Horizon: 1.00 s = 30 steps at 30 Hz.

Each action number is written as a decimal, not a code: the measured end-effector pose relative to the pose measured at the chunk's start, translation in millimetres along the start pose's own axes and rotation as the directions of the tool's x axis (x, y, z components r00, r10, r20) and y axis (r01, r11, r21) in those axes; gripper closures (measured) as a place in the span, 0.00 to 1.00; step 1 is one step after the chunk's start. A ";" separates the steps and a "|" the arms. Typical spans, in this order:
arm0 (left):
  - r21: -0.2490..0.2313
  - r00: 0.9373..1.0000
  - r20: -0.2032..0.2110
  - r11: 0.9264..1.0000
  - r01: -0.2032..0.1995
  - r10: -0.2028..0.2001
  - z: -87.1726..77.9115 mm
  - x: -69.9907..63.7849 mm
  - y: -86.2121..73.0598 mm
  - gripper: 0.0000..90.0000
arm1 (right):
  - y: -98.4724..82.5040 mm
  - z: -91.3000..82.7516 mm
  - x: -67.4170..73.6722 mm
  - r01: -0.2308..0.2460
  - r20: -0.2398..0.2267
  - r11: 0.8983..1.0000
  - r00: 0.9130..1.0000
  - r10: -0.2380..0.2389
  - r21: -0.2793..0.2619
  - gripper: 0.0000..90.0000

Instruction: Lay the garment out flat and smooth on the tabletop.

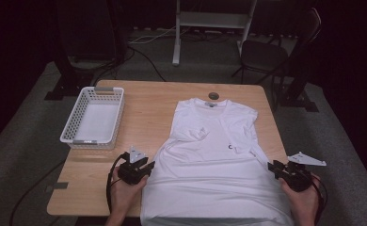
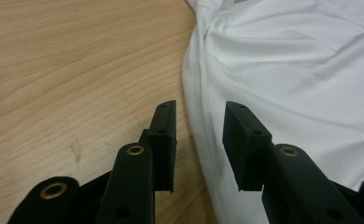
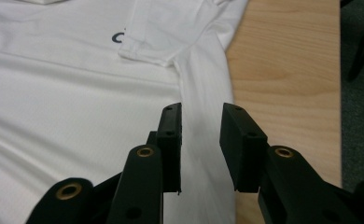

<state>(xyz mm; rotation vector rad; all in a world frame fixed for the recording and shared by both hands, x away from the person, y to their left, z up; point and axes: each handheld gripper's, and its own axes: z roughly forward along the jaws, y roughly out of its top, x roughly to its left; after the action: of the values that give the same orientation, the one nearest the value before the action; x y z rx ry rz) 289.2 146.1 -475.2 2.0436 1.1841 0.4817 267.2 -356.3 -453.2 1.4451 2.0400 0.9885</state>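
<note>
A: What surrounds the wooden table (image 1: 148, 101)?
B: Grey carpet (image 1: 21, 141) all round, with black cables (image 1: 139, 49) trailing across it at eleven o'clock.
A: And beyond it?
B: A white rack's legs (image 1: 177, 33) at twelve o'clock, a dark chair (image 1: 266, 54) at one o'clock; the back of the room lies in darkness.

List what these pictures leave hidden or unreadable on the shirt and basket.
- T-shirt hem: cut off by the bottom edge of the high view.
- Dark chest mark: partly covered by the folded sleeve in the right gripper view; too small to read in the high view.
- Neck label: too small to read.
- Basket near inner wall: hidden by its own rim.
</note>
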 end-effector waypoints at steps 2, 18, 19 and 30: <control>0.001 1.000 0.003 1.000 -0.003 0.003 2.3 -0.8 0.9 0.73 | 3.1 5.5 0.7 0.004 -0.005 1.000 1.000 -0.004 0.002 0.77; -0.015 1.000 0.000 1.000 -0.017 0.017 12.9 -4.3 0.4 0.70 | 26.8 49.4 9.4 0.043 0.002 0.998 0.999 -0.044 0.045 0.77; -0.018 1.000 0.000 1.000 -0.018 0.018 12.9 -4.6 0.4 0.70 | 28.1 52.1 10.2 0.047 0.009 0.998 0.999 -0.048 0.052 0.77; -0.013 0.999 -0.016 0.999 -0.040 0.040 13.5 -8.1 0.5 0.67 | 32.4 68.8 12.1 0.061 0.036 0.993 0.997 -0.065 0.098 0.78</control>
<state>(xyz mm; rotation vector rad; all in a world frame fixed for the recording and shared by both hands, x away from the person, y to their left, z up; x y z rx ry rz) 293.8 133.6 -483.7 2.0596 1.1482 0.5247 331.6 -318.4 -472.0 1.4278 2.1179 0.8402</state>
